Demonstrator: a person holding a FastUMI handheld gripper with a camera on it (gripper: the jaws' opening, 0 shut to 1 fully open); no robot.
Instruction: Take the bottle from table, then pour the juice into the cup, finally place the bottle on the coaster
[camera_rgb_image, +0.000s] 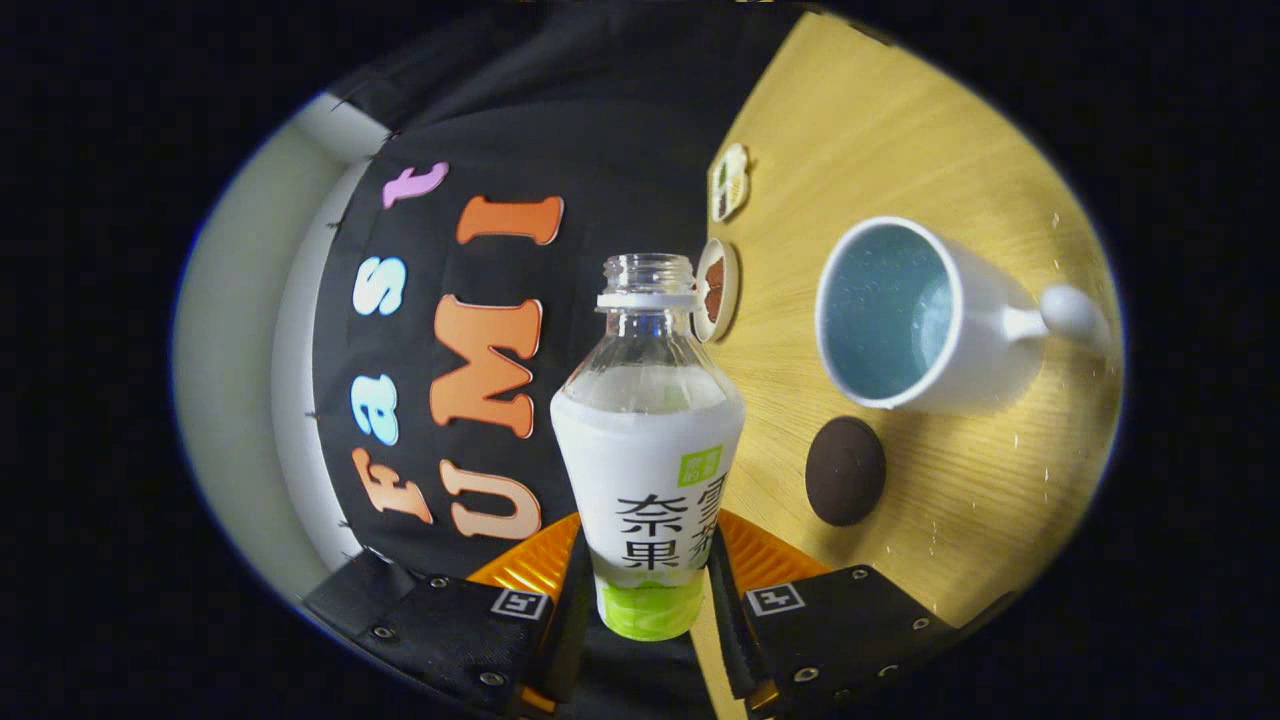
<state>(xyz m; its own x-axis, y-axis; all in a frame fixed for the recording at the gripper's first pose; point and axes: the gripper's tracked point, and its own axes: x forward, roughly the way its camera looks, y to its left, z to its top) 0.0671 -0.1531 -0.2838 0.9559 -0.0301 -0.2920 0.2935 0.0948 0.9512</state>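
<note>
Claw (648, 585) is clamping the uncapped bottle (648, 440) between both fingers, rolled sideways beside the cup (905, 320). Pour step is apparently underway; next calls for reaching the coaster (845, 471) on the tabletop (900, 130).

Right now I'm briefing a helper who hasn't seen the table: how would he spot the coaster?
On the wooden table, find the white cup. Beside it lies the coaster, beyond the gripper shut on the bottle. It is a plain dark brown disc, unlike the two patterned pieces farther off.
</note>
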